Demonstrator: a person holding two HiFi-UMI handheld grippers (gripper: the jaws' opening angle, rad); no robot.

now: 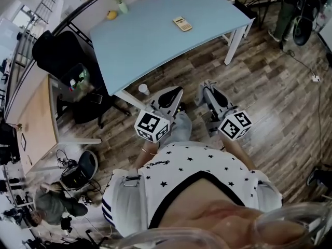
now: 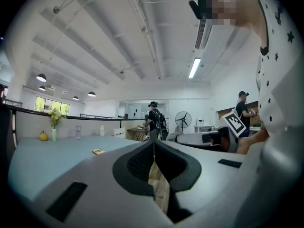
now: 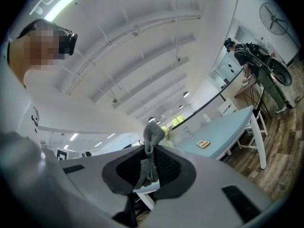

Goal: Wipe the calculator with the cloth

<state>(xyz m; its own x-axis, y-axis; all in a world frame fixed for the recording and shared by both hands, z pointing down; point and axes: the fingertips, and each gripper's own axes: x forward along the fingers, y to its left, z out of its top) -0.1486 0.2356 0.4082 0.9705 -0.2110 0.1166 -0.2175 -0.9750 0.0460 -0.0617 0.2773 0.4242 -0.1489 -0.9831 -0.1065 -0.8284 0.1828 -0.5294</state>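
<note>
A small tan calculator [image 1: 182, 23] lies far out on the light blue table [image 1: 150, 45]; it also shows in the left gripper view as the calculator [image 2: 98, 151] and in the right gripper view as the calculator [image 3: 204, 143]. Both grippers are held close to the person's body, well short of the table's near corner. My left gripper [image 1: 169, 96] [image 2: 153, 144] is shut with nothing in it; only floor shows through the slit. My right gripper [image 1: 209, 93] [image 3: 151, 151] is shut on a grey knitted cloth [image 3: 153, 137], which sticks up past the jaw tips.
A vase of flowers [image 1: 120, 3] and a yellow fruit [image 1: 111, 14] stand at the table's far left. A black office chair [image 1: 65, 56] is left of the table, and a white cup [image 1: 143, 89] sits on the wooden floor near the table leg. Another person [image 2: 156, 120] stands beyond.
</note>
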